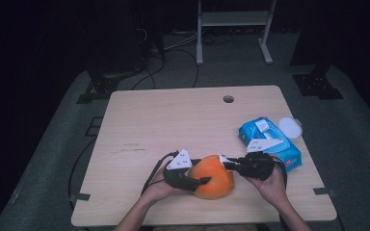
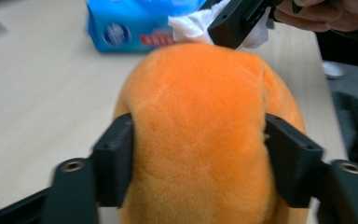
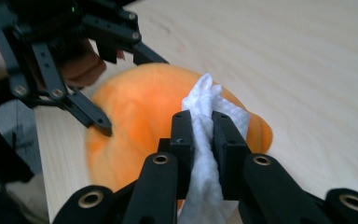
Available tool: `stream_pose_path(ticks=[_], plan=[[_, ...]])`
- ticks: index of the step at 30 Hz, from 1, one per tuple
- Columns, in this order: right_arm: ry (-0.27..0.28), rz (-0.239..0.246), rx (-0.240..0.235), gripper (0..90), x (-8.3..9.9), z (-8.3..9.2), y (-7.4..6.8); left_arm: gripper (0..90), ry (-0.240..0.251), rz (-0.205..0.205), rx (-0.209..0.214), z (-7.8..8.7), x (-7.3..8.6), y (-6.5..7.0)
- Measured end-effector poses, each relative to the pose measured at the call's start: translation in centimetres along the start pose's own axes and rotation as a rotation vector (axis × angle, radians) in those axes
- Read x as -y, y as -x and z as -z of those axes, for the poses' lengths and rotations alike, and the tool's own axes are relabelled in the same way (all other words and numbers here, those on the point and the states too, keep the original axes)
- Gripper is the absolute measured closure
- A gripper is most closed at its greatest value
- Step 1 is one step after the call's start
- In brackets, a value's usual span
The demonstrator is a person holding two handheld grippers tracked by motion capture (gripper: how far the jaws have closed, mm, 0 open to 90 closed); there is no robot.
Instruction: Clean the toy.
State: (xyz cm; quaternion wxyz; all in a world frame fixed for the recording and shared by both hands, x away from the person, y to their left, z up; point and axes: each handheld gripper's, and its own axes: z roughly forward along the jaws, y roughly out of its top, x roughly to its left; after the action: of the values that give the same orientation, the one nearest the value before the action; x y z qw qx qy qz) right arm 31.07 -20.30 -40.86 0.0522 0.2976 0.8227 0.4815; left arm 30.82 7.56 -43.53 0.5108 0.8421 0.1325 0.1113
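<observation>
High view: a rounded orange plush toy (image 1: 213,177) is lying on the pale wooden table (image 1: 173,120) near its front edge, and it is being flanked by the two grippers. The toy's long axis cannot be told from that view. In the left gripper view the plush is being squeezed from both sides by the black jaws of the left gripper (image 2: 198,154), with the fur bulging between the pads; the toy's bulk is stretching away from the jaws toward the far packet. In the right gripper view the jaws of the right gripper (image 3: 202,135) are being held together on a crumpled white tissue (image 3: 205,107), and the tissue is being pressed against the top of the plush. Just beyond the right gripper, a blue tissue packet (image 1: 270,142) is lying on the table, and a round white lid (image 1: 289,127) is sitting beside its far end.
</observation>
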Motion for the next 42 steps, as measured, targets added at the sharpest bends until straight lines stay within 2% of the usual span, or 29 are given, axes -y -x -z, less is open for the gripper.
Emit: stream_pose_path(ticks=[1, 2, 3, 4, 7, 9, 11, 13, 15, 18, 20, 21, 22, 23, 24, 25, 26, 27, 28, 30, 31, 32, 33, 34, 35, 37, 39, 40, 42], plan=[[0.02, 0.003, -0.004, 79.5, -0.2, 0.2, -0.1, 37.3, 0.0, 0.0, 0.0, 0.0, 0.0, 0.0], [0.036, 0.011, -0.011, 79.5, -0.4, 0.4, -0.3, 37.2, 0.008, -0.07, -0.046, 0.2, -0.5, 0.2], [0.048, 0.02, -0.018, 79.5, -0.6, 0.4, -0.6, 36.8, 0.008, -0.07, -0.046, 0.2, -0.5, 0.2], [0.05, 0.032, -0.023, 79.5, -0.7, 0.3, -1.0, 36.0, 0.002, -0.103, -0.063, 0.2, -0.6, 0.2], [0.013, 0.064, -0.014, 79.5, -0.6, -0.7, -1.5, 34.2, -0.006, -0.098, -0.049, 0.2, 0.1, -0.1], [0.005, 0.043, -0.025, 79.5, -0.5, -0.8, -1.1, 33.5, -0.004, -0.084, -0.042, 0.4, 0.4, -0.3], [-0.016, 0.045, 0.006, 79.5, -0.2, -0.7, -0.6, 32.1, 0.0, -0.067, -0.036, 0.5, 0.7, -0.6], [-0.018, 0.019, 0.005, 79.5, 0.2, -0.5, -0.2, 31.4, 0.011, -0.065, -0.03, 0.4, 0.7, -0.6], [-0.018, 0.028, 0.012, 79.4, 0.1, -0.4, -0.5, 30.3, 0.011, -0.073, -0.028, 0.1, 0.4, -0.3], [-0.002, 0.069, -0.045, 79.3, -0.5, -0.8, -1.8, 29.0, 0.007, -0.09, -0.025, -0.3, 0.1, 0.1], [-0.012, 0.092, -0.041, 79.3, -0.8, -1.1, -2.2, 28.0, 0.003, -0.088, -0.025, -0.3, 0.1, 0.1], [-0.032, 0.114, -0.022, 79.4, -1.0, -1.4, -2.5, 22.3, 0.006, -0.05, -0.02, -0.1, 0.2, -0.3], [-0.035, 0.106, -0.023, 79.5, -0.9, -1.3, -2.4, 18.9, 0.006, -0.05, -0.02, -0.1, 0.2, -0.3], [-0.035, 0.106, -0.023, 79.5, -0.9, -1.3, -2.4, 18.9, 0.012, -0.023, -0.018, 0.1, 0.2, -0.6], [-0.044, 0.096, -0.007, 79.6, -0.7, -1.2, -1.9, 11.5, 0.016, 0.028, -0.026, 0.5, 0.3, -1.0], [-0.044, 0.096, -0.007, 79.6, -0.7, -1.2, -1.9, 9.9, 0.016, 0.028, -0.026, 0.5, 0.3, -1.0], [-0.045, 0.09, -0.001, 79.5, -0.6, -1.1, -1.6, 9.9, 0.011, 0.054, -0.023, 0.6, 0.5, -1.2], [-0.039, 0.06, -0.008, 79.5, -0.4, -0.9, -1.0, 10.1, -0.002, 0.116, 0.004, 0.5, 0.9, -1.7], [-0.039, 0.051, -0.008, 79.5, -0.4, -0.8, -0.9, 13.8, -0.005, 0.131, 0.019, 0.3, 1.1, -1.7], [-0.038, 0.063, 0.0, 79.4, -0.5, -0.8, -1.3, 20.4, -0.009, 0.099, 0.012, 0.1, 1.1, -1.5], [-0.038, 0.063, 0.0, 79.4, -0.5, -0.8, -1.3, 21.8, -0.009, 0.099, 0.012, 0.1, 1.1, -1.5], [-0.034, 0.104, -0.005, 79.4, -0.8, -1.0, -2.3, 23.3, -0.013, 0.061, 0.004, 0.1, 0.6, -1.1], [-0.034, 0.104, -0.005, 79.4, -0.8, -1.0, -2.3, 23.6, -0.013, 0.061, 0.004, 0.1, 0.6, -1.1], [-0.025, 0.131, -0.027, 79.3, -1.1, -1.2, -3.1, 23.6, -0.024, 0.012, -0.009, 0.1, 0.1, -0.5], [-0.026, 0.149, -0.029, 79.3, -1.3, -1.3, -3.4, 23.3, -0.027, 0.002, -0.011, 0.1, 0.0, -0.4], [-0.042, 0.173, -0.006, 79.4, -1.6, -1.3, -3.6, 20.3, -0.011, 0.023, -0.011, 0.3, 0.2, -0.7], [-0.051, 0.156, 0.007, 79.4, -1.5, -1.1, -3.1, 13.8, 0.004, 0.04, -0.044, 0.3, 0.6, -1.0], [-0.063, 0.154, 0.02, 79.4, -1.3, -1.1, -2.8, 9.7, 0.013, 0.061, -0.055, 0.2, 0.8, -1.2], [-0.055, 0.119, 0.003, 79.4, -1.0, -1.1, -2.1, 8.1, 0.016, 0.144, -0.029, -0.1, 1.3, -1.7]])
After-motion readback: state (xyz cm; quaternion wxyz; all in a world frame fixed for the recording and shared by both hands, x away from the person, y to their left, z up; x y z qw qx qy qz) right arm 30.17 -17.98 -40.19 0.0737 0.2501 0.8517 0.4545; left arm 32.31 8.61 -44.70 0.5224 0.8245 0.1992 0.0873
